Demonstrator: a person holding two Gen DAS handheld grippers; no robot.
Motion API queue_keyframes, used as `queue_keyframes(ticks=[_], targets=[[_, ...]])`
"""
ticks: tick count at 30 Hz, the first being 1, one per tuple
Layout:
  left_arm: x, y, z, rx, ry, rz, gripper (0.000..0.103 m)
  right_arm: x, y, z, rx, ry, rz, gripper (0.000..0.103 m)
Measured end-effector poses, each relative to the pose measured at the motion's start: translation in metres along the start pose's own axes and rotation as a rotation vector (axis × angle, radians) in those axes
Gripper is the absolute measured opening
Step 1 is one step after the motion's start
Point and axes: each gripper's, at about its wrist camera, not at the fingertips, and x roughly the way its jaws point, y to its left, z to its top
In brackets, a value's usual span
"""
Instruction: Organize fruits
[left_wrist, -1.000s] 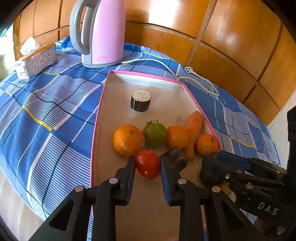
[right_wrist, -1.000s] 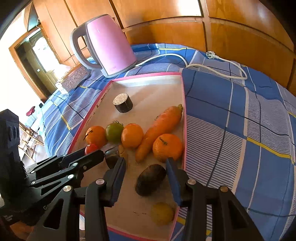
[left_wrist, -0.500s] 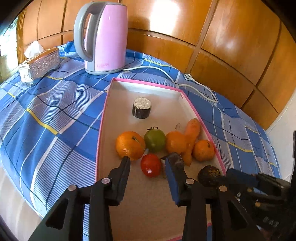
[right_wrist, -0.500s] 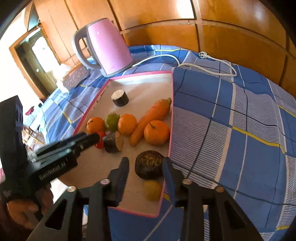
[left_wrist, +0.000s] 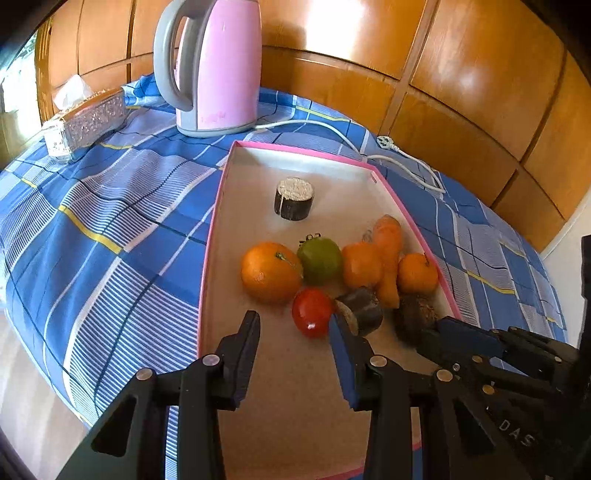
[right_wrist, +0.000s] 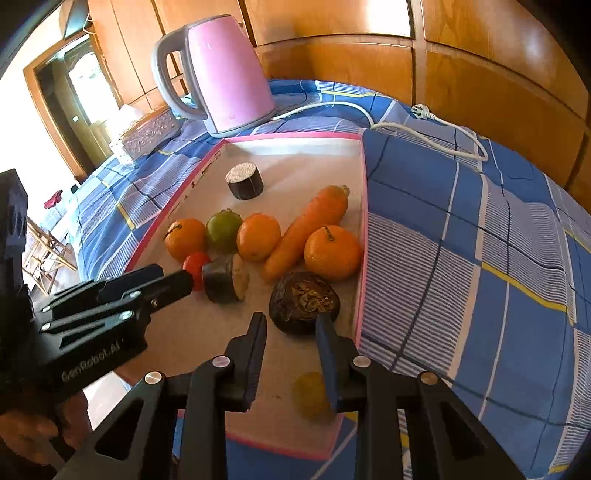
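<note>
Both grippers are spread and hold nothing. The left gripper (left_wrist: 293, 328) should move forward and centre on the red tomato (left_wrist: 311, 312) in the lower-middle tray (left_wrist: 210, 258); the right gripper (right_wrist: 291, 328) waits beside the dark fruit (right_wrist: 304, 301).

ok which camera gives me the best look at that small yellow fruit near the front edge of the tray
The right wrist view. The small yellow fruit lies on the tray just behind the right gripper, partly covered by one finger. In the left wrist view it cannot be seen; the right gripper's body blocks that corner.
</note>
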Motion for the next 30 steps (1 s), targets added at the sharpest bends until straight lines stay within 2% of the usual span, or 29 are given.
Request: queue_keyframes(ticks=[8,14,30], targets=[[-0.008,0.003,0.002,-0.015,-0.021,0.025,0.043,-0.008,0.003,-0.001,0.025,-0.017,0.016,0.028],[-0.018,0.001,0.003,-0.016,-0.050,0.045,0.047,-0.019,0.006,-0.002,0.026,-0.055,-0.004,0.028],[-0.048,-0.016,-0.001,0.032,-0.155,0.091,0.064,-0.037,0.001,-0.012,0.061,-0.114,-0.112,0.033]])
